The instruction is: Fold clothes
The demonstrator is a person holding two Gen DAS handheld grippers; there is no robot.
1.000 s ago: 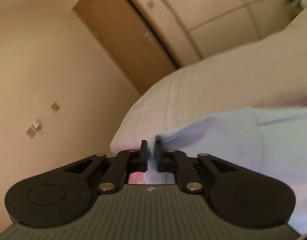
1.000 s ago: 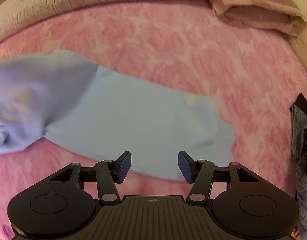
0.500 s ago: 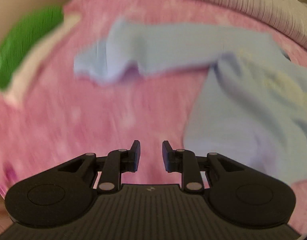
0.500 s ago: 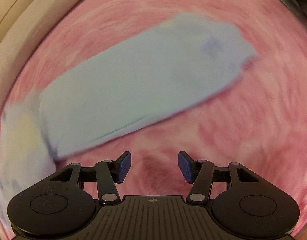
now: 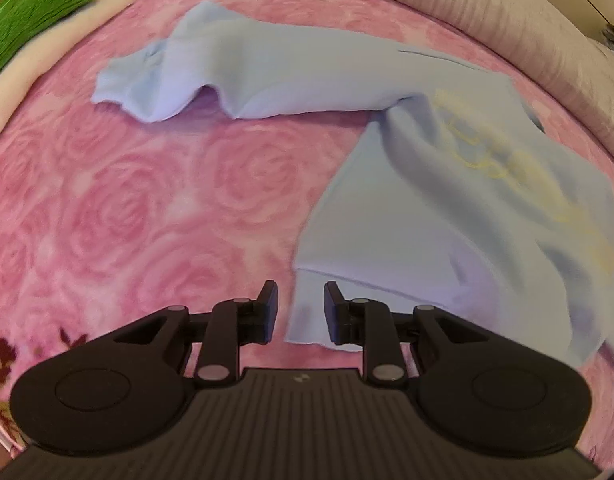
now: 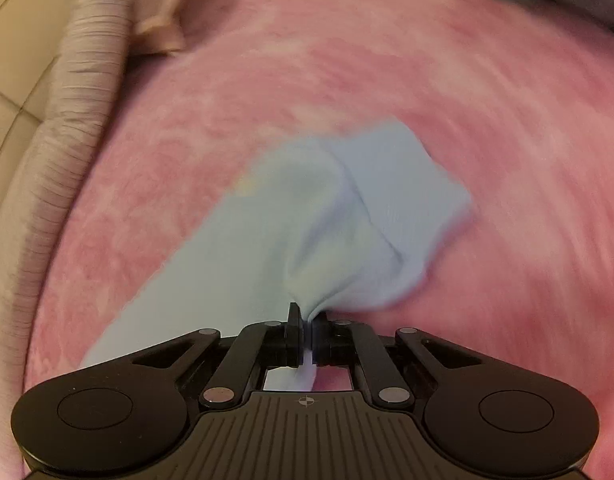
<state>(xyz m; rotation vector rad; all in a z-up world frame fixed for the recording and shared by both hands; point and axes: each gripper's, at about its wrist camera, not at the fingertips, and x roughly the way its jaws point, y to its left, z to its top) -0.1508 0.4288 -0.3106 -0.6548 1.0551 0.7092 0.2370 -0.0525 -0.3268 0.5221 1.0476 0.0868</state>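
Since light blue sweatshirt (image 5: 447,184) lies spread, rumpled, on pink bedspread (image 5: 155,200), expect limp, light, clingy cloth. Your right gripper (image 6: 307,330) fingers clamped on sleeve; left gripper (image 5: 297,306) fingers apart beside hem corner. Pinch edges, corners.

Broad bare stretch of pink rose-patterned bed cover (image 5: 139,208) toward the bed's left edge, crumpled light-blue long-sleeved shirt (image 5: 447,200) blocking the right, green knitted cloth (image 5: 31,4) crowding the far-left corner
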